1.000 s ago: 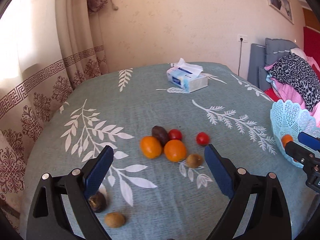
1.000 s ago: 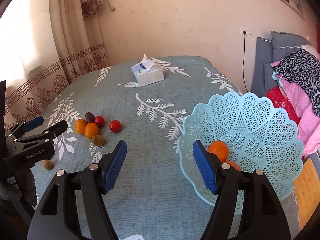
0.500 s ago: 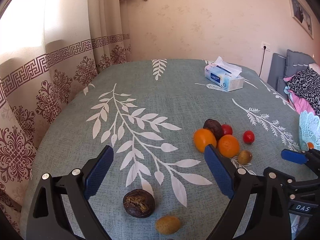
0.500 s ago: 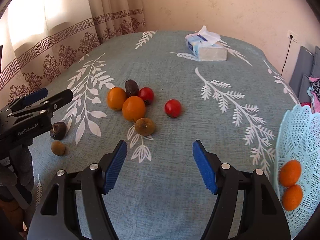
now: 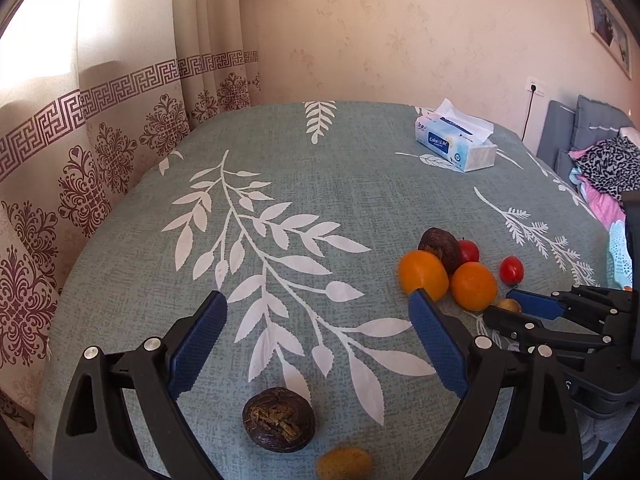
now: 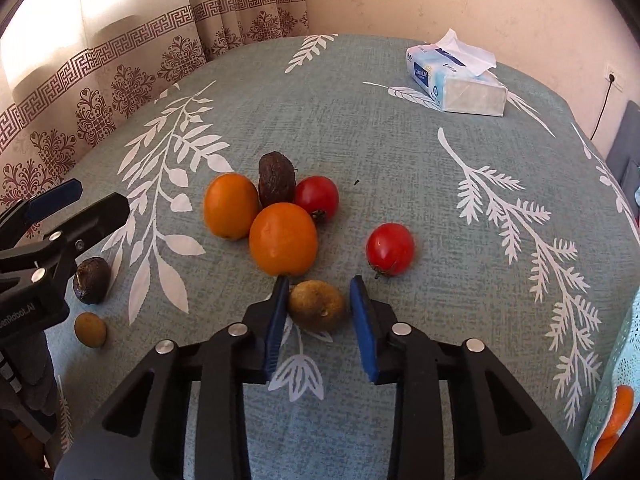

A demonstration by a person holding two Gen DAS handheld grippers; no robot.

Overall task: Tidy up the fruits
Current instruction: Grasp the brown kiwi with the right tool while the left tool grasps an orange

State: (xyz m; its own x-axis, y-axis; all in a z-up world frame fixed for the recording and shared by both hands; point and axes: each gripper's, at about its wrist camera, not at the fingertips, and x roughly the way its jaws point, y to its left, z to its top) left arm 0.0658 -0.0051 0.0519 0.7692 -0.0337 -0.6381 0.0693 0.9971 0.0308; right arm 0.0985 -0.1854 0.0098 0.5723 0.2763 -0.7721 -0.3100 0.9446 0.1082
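Note:
Two oranges (image 6: pixel 283 240), a dark wrinkled fruit (image 6: pixel 277 178) and two red tomatoes (image 6: pixel 390 249) cluster on the teal tablecloth. Just in front of them lies a small brown-green fruit (image 6: pixel 317 306). My right gripper (image 6: pixel 318 294) is closing around it, its blue pads against both sides; the same grip appears in the left wrist view (image 5: pixel 505 305). My left gripper (image 5: pixel 316 300) is open above bare cloth. Below it lie another dark wrinkled fruit (image 5: pixel 279 424) and a small greenish fruit (image 5: pixel 344 464), both untouched.
A light blue lattice basket (image 6: pixel 624 360) at the right edge holds oranges (image 6: pixel 618 412). A tissue box (image 6: pixel 456 76) stands at the far side of the table. Patterned curtains (image 5: pixel 100 152) hang along the left edge. Bedding is piled at far right (image 5: pixel 612 164).
My right gripper swung from the basket over to the fruit cluster, dropped lower and closed its jaws around the small brown-green fruit. The left gripper shifted left, toward the lone dark fruit, staying open.

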